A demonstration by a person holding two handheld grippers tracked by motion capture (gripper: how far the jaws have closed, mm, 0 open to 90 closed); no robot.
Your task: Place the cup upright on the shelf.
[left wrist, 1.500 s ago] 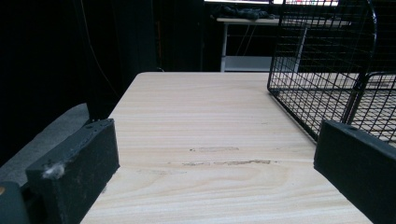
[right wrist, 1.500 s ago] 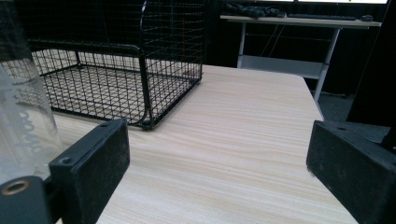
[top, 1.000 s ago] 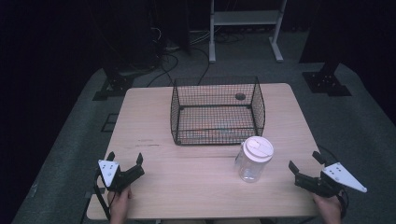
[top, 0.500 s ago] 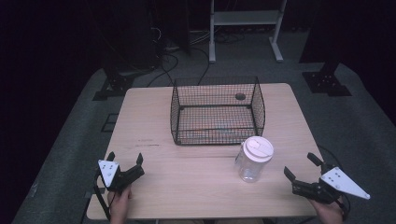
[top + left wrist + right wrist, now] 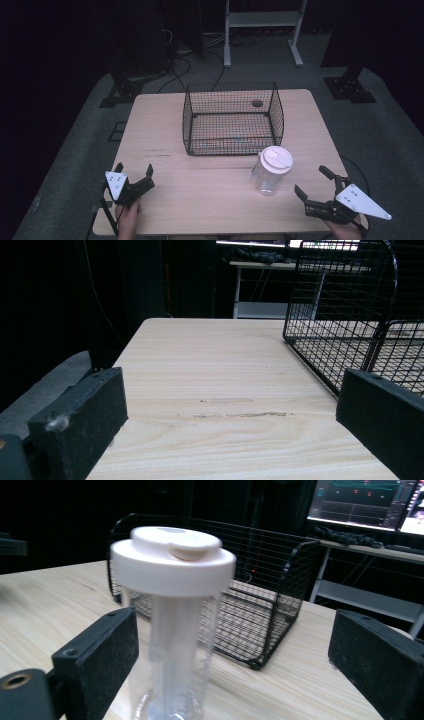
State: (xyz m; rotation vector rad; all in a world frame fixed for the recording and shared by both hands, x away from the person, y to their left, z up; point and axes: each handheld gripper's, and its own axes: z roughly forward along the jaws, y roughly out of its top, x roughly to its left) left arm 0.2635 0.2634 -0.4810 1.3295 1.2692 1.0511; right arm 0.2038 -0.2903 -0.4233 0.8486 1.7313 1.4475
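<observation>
Nearer the jar (image 5: 270, 171), right gripper (image 5: 314, 183)

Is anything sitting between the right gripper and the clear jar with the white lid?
No. In the high view, only bare table separates the right gripper from the jar.

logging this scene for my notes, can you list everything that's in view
wire basket: one, black, open-topped, back middle of the table
bottle: one, clear with a white lid, upright in front of the basket's right corner, apart from it
table: one, light wood, on grey floor
shelf frame: one, white, on the floor behind the table
monitors: lit screens on a desk in the background, count unclear
left claw: one, black, open, near left edge of the table, held by a hand
right claw: one, black, open, near right edge, facing the bottle
</observation>
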